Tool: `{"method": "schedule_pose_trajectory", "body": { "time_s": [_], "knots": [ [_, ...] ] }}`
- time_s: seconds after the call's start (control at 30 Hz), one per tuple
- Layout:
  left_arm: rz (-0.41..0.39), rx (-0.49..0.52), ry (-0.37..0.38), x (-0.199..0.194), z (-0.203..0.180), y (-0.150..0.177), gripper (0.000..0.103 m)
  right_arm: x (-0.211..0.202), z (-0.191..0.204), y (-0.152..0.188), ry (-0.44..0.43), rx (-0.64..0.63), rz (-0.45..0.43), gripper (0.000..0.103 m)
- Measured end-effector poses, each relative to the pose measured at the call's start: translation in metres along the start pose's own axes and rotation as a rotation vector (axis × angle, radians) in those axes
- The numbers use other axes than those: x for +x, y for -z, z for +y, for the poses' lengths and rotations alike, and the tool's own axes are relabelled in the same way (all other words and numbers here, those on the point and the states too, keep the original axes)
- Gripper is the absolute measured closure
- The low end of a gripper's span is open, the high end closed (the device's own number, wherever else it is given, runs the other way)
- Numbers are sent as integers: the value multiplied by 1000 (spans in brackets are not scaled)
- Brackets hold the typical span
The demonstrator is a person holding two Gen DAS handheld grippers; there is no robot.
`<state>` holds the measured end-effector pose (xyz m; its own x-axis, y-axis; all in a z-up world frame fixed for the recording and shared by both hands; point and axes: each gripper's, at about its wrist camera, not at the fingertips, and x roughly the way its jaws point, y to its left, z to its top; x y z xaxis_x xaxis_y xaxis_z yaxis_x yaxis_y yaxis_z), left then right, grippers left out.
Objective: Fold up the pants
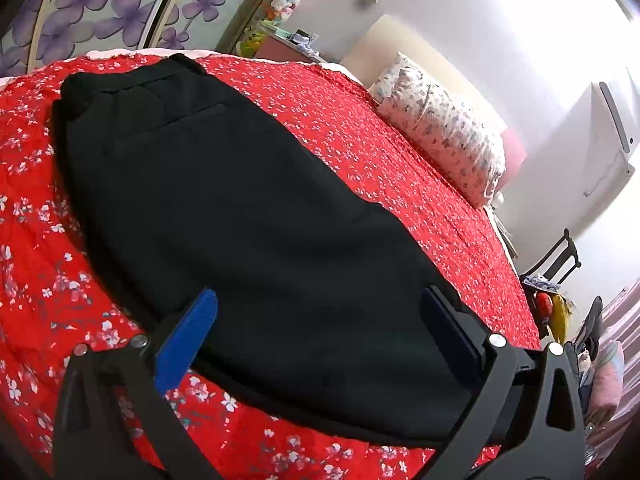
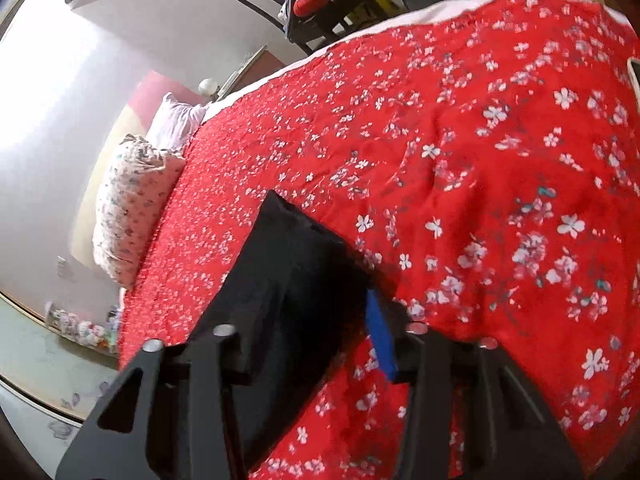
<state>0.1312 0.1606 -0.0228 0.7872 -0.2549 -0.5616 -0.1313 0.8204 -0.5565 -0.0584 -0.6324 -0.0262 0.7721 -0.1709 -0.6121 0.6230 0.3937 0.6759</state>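
Pants (image 1: 248, 216) are black and laid out flat on the bed (image 1: 400, 152), on its red flowery cover, apparently already doubled leg over leg. Long axis runs away from the left camera: waistband at the far end, near the wardrobe doors (image 1: 100, 8), leg end close to me.

Left gripper (image 1: 320, 320) hangs over the near end with its jaws wide apart, one blue finger on either side of the cloth, pressing nothing. Right gripper (image 2: 320, 320) looks narrowed onto a corner of the black fabric, so I'd call that a pinch, though the dark cloth makes the contact hard to read.

Looks like the grab-the-hem step. Next the left one needs to clamp its own corner, then both carry the hem towards the waistband, kept level so the edge doesn't skew.
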Motion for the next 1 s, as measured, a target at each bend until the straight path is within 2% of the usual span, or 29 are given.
{"method": "schedule_pose_trajectory", "body": {
  "time_s": [0.03,0.13,0.27,0.4,0.5,0.63,0.8,0.9,0.93,1.0],
  "knots": [
    [1,-1,2,0,0,-1,2,-2,-2,0,-14,23,-7,87],
    [0,-12,13,-1,3,-1,2,-16,5,2,-85,30,-59,90],
    [-1,-30,30,-3,6,-3,2,-39,48,14,-177,-111,-140,90],
    [6,-31,42,-5,7,-4,2,-56,101,38,-271,-285,-152,91],
    [12,-38,51,-6,9,-5,2,-64,138,59,-336,-371,-129,91],
    [22,-40,61,-8,11,-8,2,-61,192,100,-438,-437,-23,91],
    [27,-49,78,-12,13,-10,2,-32,265,184,-516,-539,182,91],
    [29,-63,90,-14,15,-11,2,0,296,262,-476,-655,350,91],
    [30,-66,93,-14,15,-11,2,9,300,278,-452,-682,390,91],
    [33,-64,95,-15,15,-11,2,33,299,321,-342,-734,500,91]
  ]
}}
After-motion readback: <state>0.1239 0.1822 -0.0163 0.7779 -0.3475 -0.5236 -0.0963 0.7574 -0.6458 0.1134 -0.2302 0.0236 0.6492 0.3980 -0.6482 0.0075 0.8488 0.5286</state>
